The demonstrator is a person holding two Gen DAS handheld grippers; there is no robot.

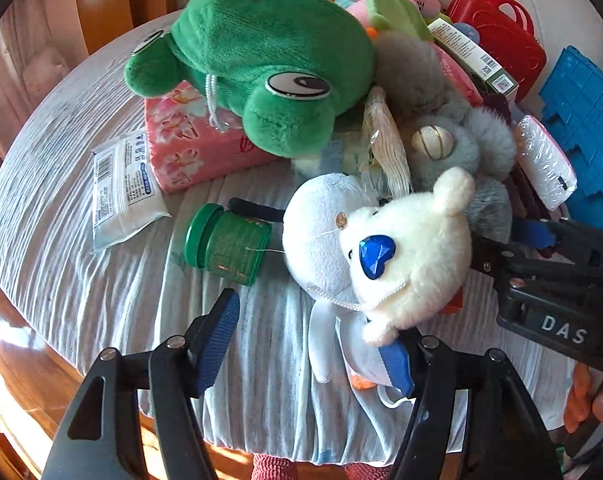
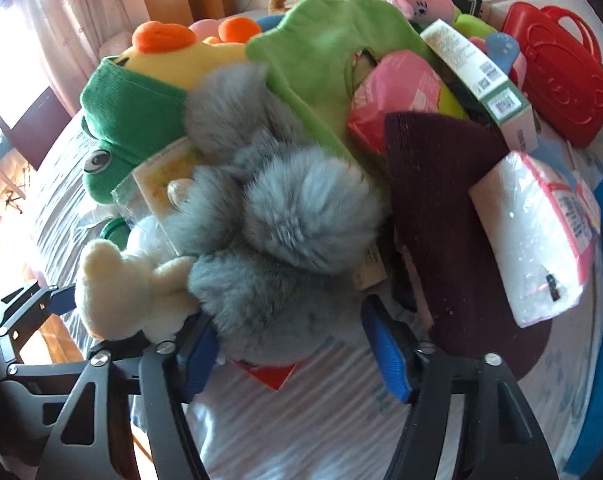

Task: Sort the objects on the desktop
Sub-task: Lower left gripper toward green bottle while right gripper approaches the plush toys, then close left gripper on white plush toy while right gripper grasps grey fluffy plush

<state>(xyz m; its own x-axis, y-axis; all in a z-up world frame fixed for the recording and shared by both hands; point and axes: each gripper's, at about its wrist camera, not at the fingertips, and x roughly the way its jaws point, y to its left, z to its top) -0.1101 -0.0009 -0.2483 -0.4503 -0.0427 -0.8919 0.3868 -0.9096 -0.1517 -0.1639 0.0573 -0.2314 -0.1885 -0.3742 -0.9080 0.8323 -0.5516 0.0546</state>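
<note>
left wrist view: the left tongs [image 1: 313,344] stand wide apart, blue pads low over the striped pale blue cloth [image 1: 81,264] that covers the round tabletop. the right-hand pad touches the lower edge of a cream plush bear head with a blue gem nose [image 1: 405,256], which lies on a pale blue plush toy [image 1: 317,236]; nothing is gripped between the pads. just beyond lies a green round plastic jar on its side [image 1: 225,244], and further left a white flat packet with printed text [image 1: 121,188] beside a pink flowered tissue pack [image 1: 185,140]. a big green plush frog [image 1: 257,60] rests on that pack. at the right edge the right tongs [image 1: 541,240] reach in towards a grey furry plush [image 1: 453,120].

right wrist view: the right tongs [image 2: 293,344] are spread wide on either side of the grey furry plush [image 2: 277,232], which fills the gap; i cannot tell whether the pads press it. the cream bear [image 2: 117,292] lies just left of it, touching. right of the plush lies a dark maroon felt piece [image 2: 441,200] with a white plastic-wrapped tissue pack edged in pink [image 2: 537,240] on it. behind are a light green cloth [image 2: 325,52], a long green and white carton [image 2: 477,72] and a red plastic case with a handle [image 2: 557,76].
</note>
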